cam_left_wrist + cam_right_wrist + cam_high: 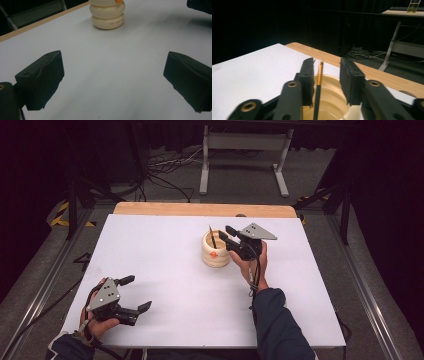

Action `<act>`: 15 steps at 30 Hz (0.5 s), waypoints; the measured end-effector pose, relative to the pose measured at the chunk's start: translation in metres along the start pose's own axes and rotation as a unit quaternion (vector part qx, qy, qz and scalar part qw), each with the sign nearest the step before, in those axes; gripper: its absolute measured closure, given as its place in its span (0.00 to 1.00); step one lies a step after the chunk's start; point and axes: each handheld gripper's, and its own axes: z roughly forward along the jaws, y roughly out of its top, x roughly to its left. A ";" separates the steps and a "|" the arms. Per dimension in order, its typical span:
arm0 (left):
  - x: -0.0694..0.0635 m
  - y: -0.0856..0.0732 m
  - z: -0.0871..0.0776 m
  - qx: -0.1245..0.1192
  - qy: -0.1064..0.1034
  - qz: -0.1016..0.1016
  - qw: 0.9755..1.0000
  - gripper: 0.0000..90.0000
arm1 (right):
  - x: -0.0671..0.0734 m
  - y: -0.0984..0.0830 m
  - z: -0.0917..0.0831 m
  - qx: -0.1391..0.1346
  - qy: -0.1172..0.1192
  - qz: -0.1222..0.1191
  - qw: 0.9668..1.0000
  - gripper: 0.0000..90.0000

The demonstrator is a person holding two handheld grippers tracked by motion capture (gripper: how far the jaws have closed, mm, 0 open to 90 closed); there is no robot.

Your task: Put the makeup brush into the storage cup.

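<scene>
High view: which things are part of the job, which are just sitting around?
In the job:
- cream ribbed holder
- thin dark brush standing in the holder, between the right gripper's open jaws
- right gripper

Not in the job:
- left gripper, open, near the table's front left
- metal stand and cables on the floor

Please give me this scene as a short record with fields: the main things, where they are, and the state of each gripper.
surface: white table with a wooden edge at the far side
holder: cream ribbed cup with an orange mark, standing upright
tool: thin dark pencil with a gold band, standing in the cup
right gripper: above the cup, jaws apart around the pencil, not pressing it
left gripper: low over bare table, open, holding nothing
</scene>
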 end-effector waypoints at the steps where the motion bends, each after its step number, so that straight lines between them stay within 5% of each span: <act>1: 0.000 0.000 0.000 0.000 0.000 0.000 1.000 0.04 | 0.000 0.000 -0.001 0.000 0.000 -0.002 1.000 0.67; 15: 0.000 0.000 0.000 0.001 -0.001 0.002 1.000 0.04 | 0.004 0.008 -0.017 0.006 -0.015 -0.032 0.999 0.39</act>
